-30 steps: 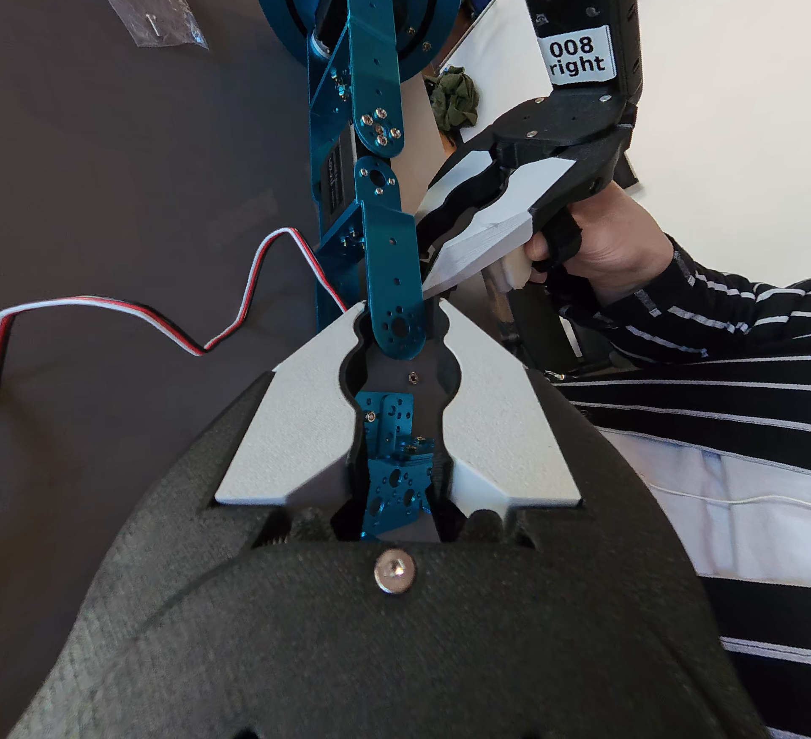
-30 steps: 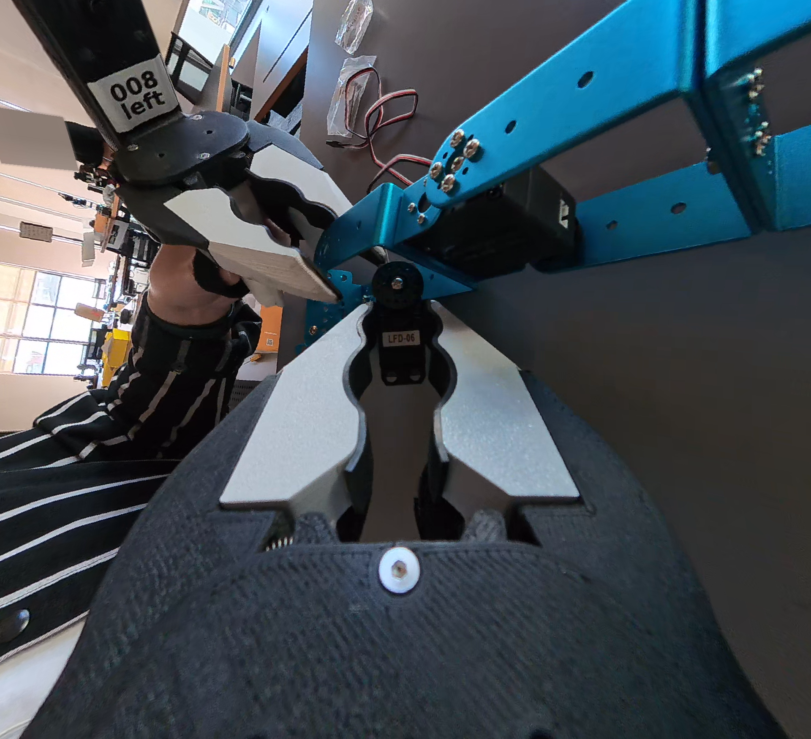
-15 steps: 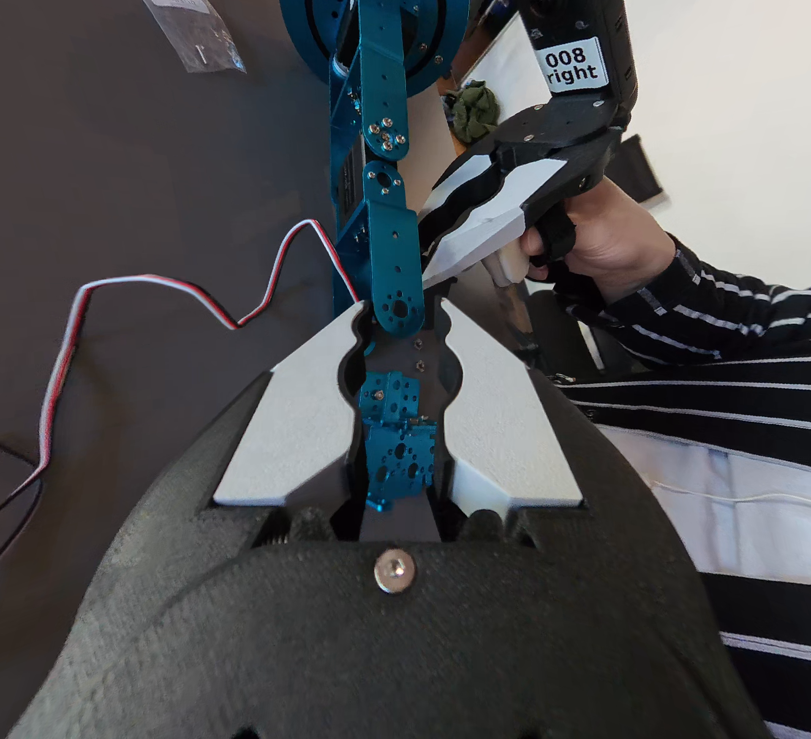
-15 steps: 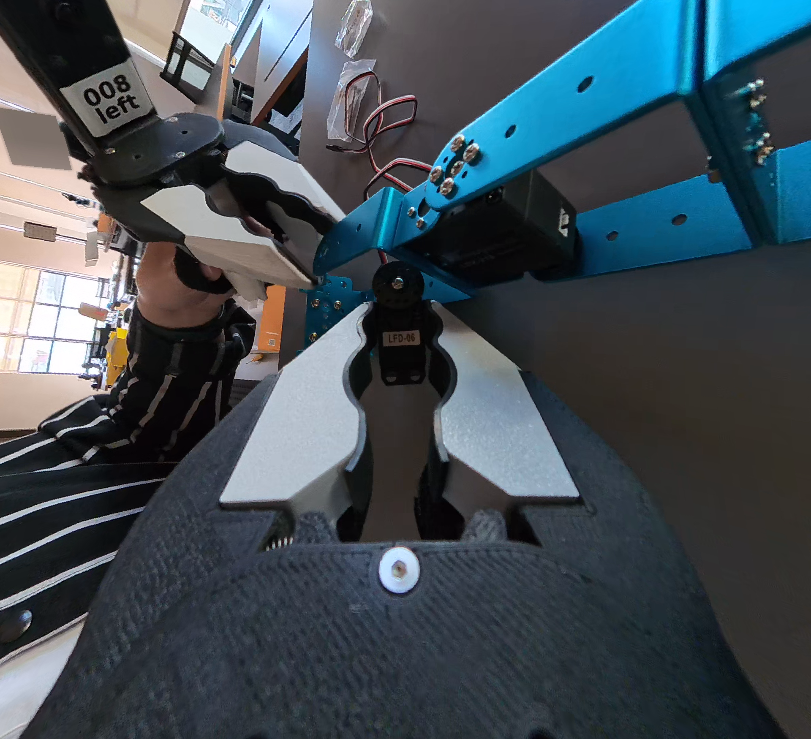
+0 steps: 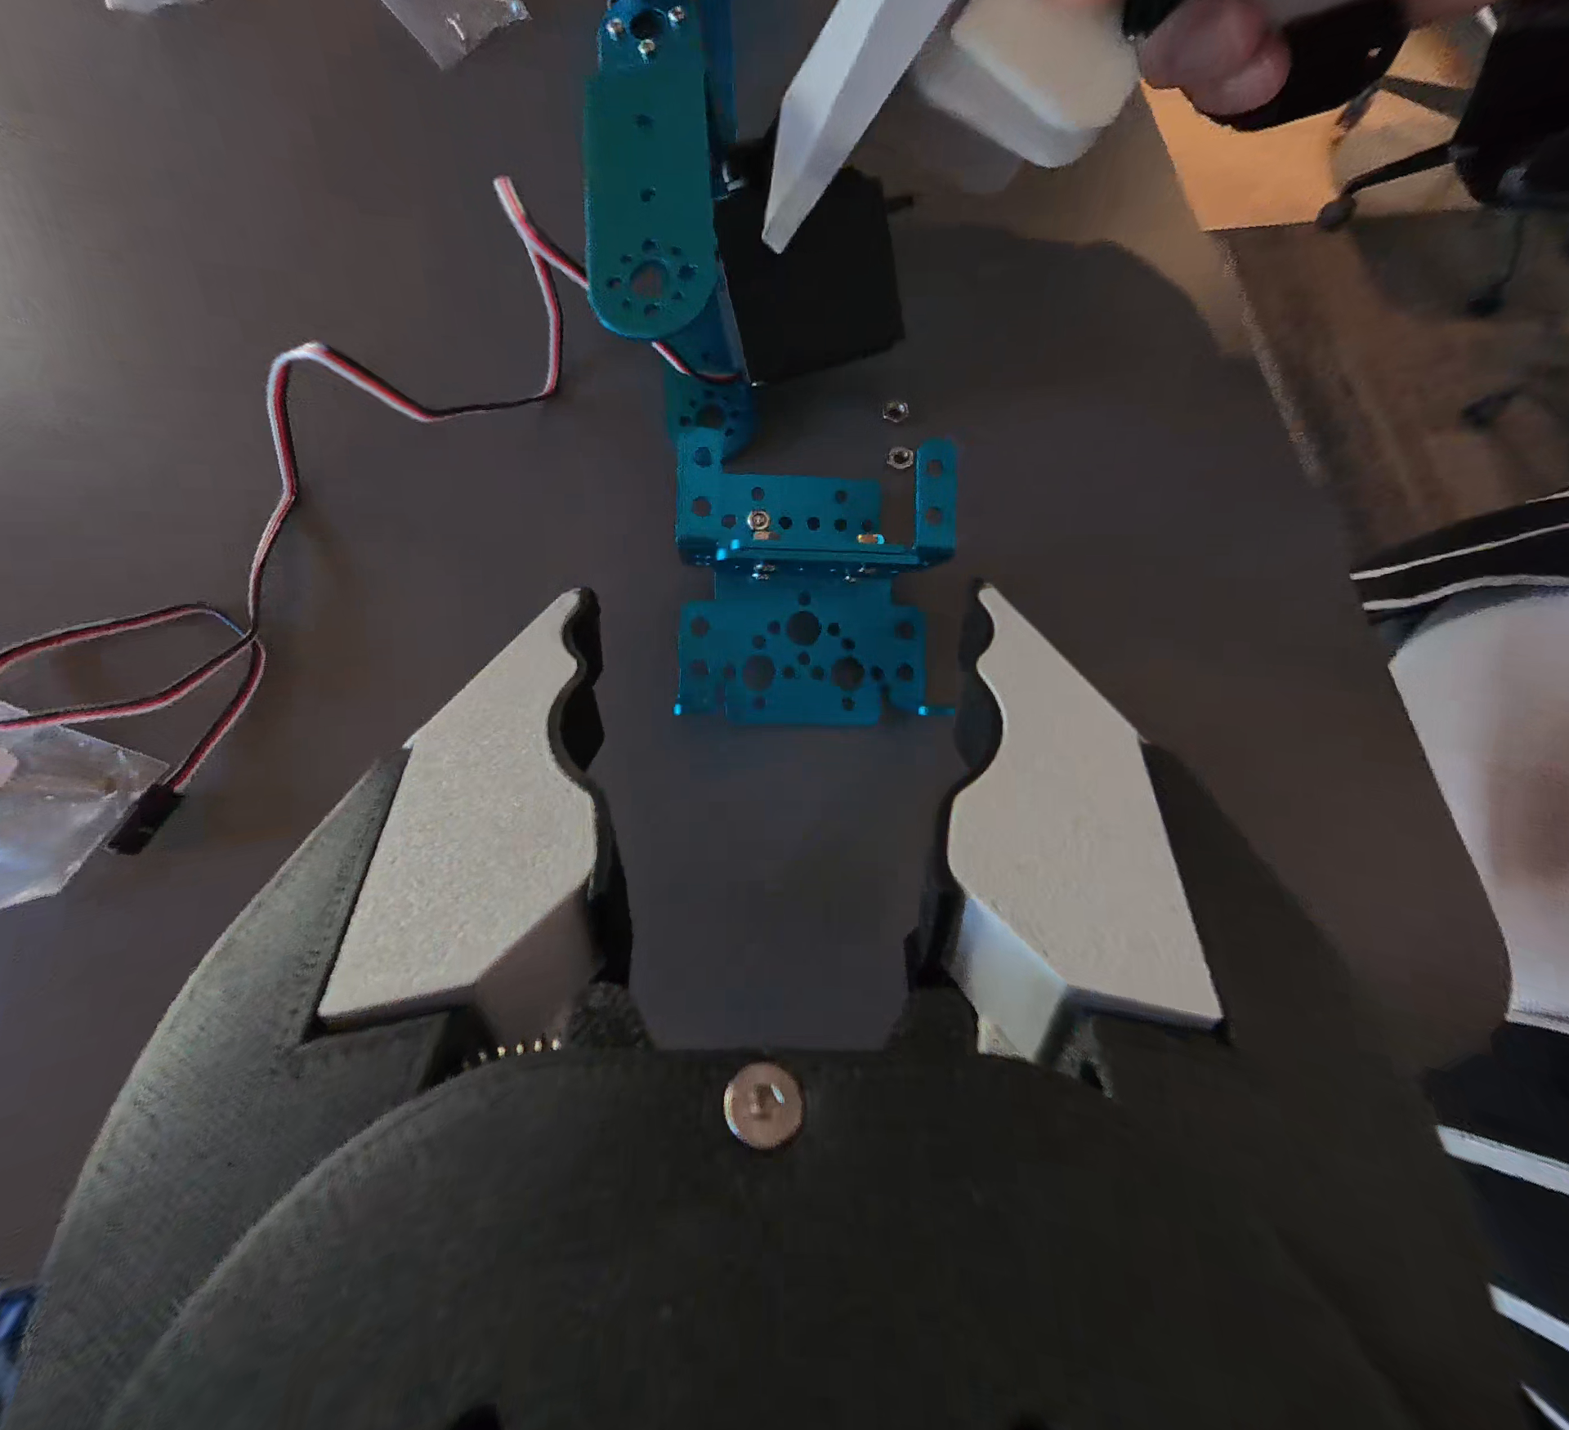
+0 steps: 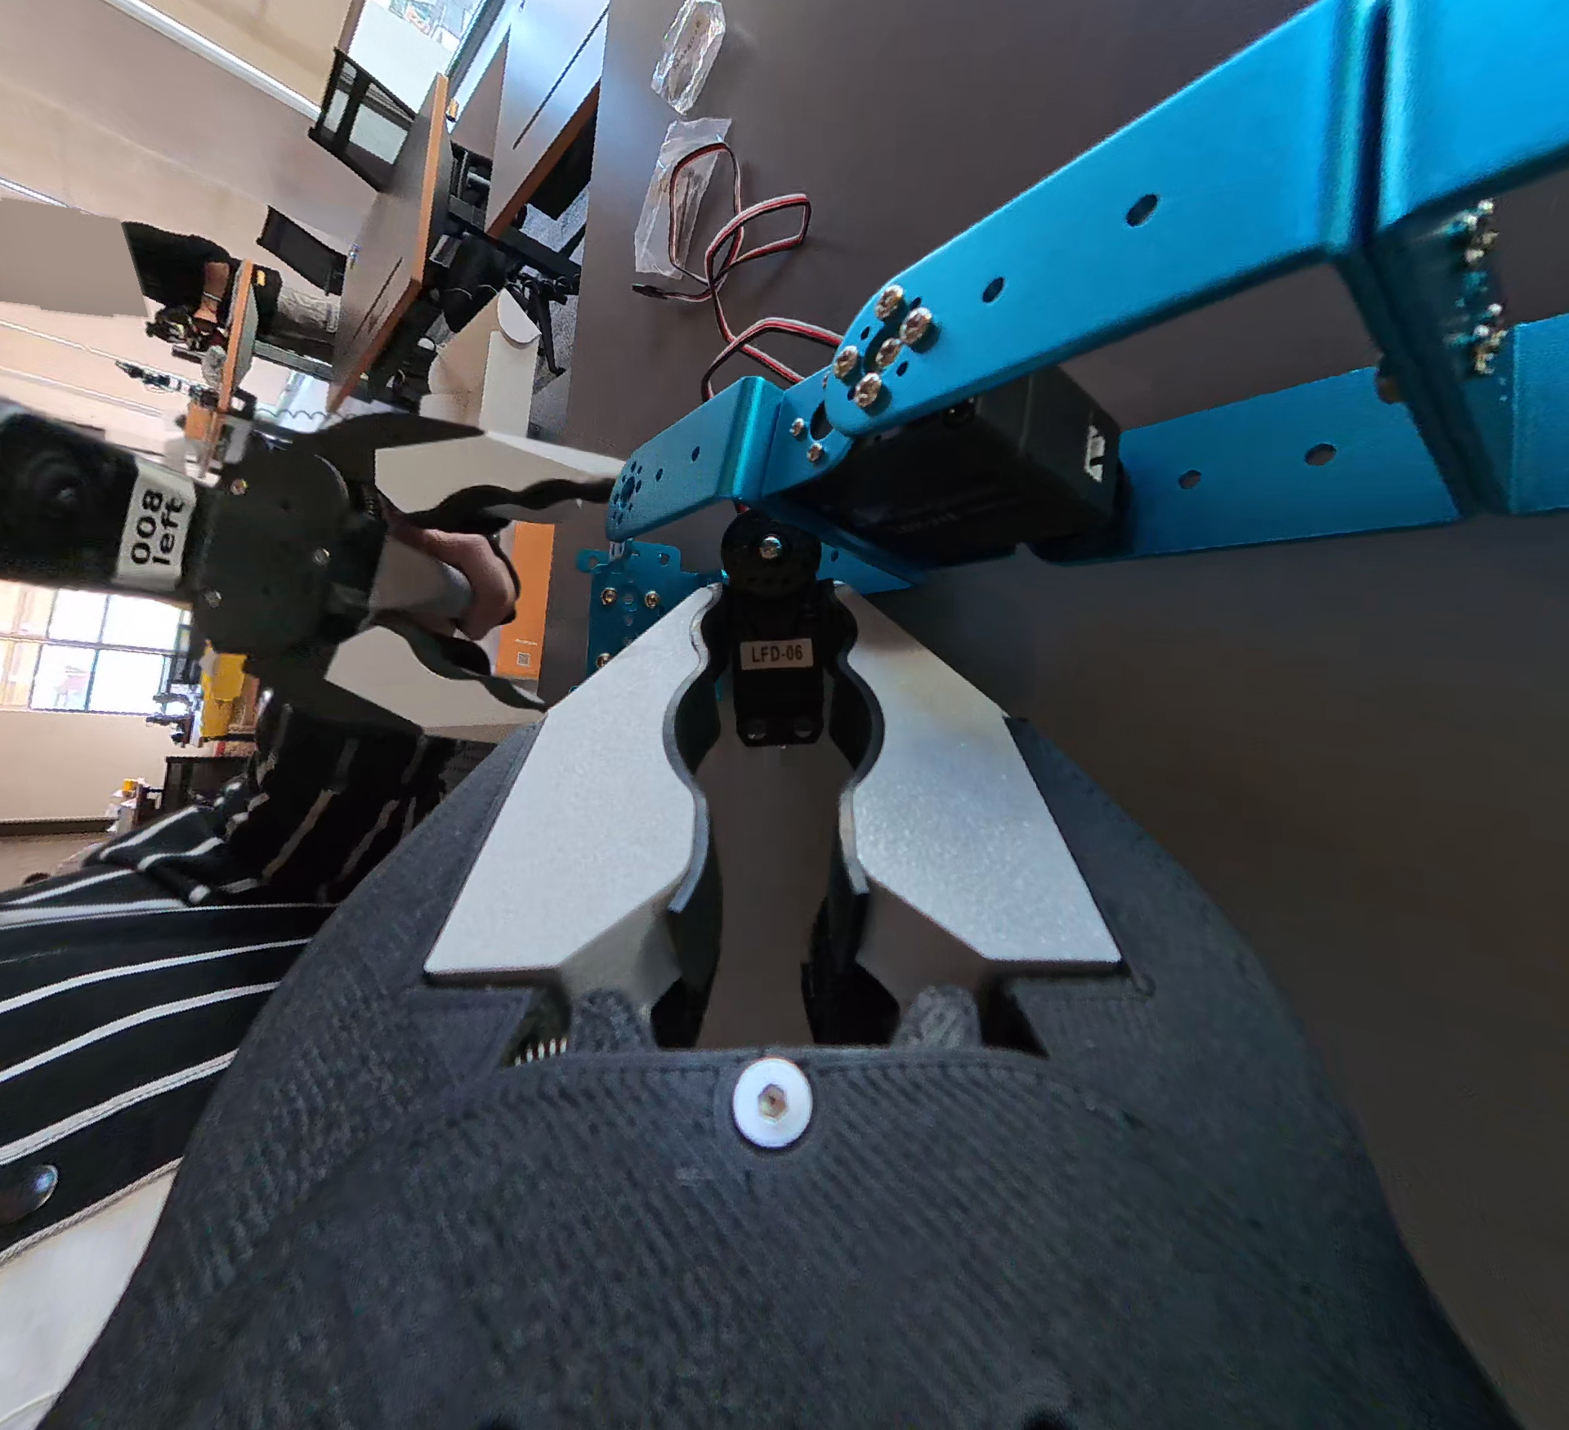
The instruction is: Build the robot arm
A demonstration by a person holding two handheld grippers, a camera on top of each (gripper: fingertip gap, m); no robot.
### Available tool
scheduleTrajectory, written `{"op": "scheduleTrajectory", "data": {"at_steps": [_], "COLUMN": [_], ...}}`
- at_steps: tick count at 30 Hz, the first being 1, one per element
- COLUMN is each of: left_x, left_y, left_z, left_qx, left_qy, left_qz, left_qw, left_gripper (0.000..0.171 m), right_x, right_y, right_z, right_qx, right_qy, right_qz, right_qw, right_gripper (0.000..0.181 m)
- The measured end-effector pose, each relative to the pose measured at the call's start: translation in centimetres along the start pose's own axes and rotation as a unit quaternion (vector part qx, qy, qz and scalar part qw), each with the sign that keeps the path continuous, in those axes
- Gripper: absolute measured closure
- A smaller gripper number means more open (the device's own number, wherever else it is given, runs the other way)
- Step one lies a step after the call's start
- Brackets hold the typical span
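Left gripper point(image 5: 781, 608): fingers apart, empty, above blue bracket point(image 5: 802, 659) flat on counter point(image 5: 255, 201). Right gripper point(image 6: 777, 608): fingers clamped on black servo point(image 6: 777, 651). Advisable: centre bracket between fingers before closing.

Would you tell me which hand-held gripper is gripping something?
The right hand-held gripper: it clamps the black servo, while the left hand-held gripper gapes empty.
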State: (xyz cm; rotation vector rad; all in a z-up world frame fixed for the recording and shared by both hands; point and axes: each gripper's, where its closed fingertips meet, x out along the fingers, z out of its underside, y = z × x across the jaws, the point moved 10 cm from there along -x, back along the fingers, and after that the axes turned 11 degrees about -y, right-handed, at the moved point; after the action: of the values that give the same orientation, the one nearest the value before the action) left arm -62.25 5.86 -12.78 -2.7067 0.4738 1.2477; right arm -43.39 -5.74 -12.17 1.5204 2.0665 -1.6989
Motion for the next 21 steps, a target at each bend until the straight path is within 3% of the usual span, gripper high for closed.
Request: {"op": "scheduleTrajectory", "data": {"at_steps": [5, 15, 21], "left_x": [1.3, 1.5, 1.9], "left_y": [0.7, -1.2, -2.4], "left_z": [-0.2, -1.6, -2.2], "left_qx": [0.022, -0.020, -0.017], "left_qy": [-0.023, 0.016, 0.004], "left_qz": [-0.021, 0.038, 0.055], "left_qw": [0.999, 0.999, 0.998], "left_gripper": [0.110, 0.111, 0.113], "right_x": [0.1, 0.2, 0.0], "right_y": [0.1, 0.2, 0.2], "right_z": [0.0, 0.0, 0.2], "right_qx": [0.001, 0.006, 0.009], "right_qy": [0.000, 0.001, 0.003], "right_qz": [-0.003, -0.002, -0.002], "right_qw": [1.000, 1.000, 1.000], "right_gripper": [0.162, 0.162, 0.162]}}
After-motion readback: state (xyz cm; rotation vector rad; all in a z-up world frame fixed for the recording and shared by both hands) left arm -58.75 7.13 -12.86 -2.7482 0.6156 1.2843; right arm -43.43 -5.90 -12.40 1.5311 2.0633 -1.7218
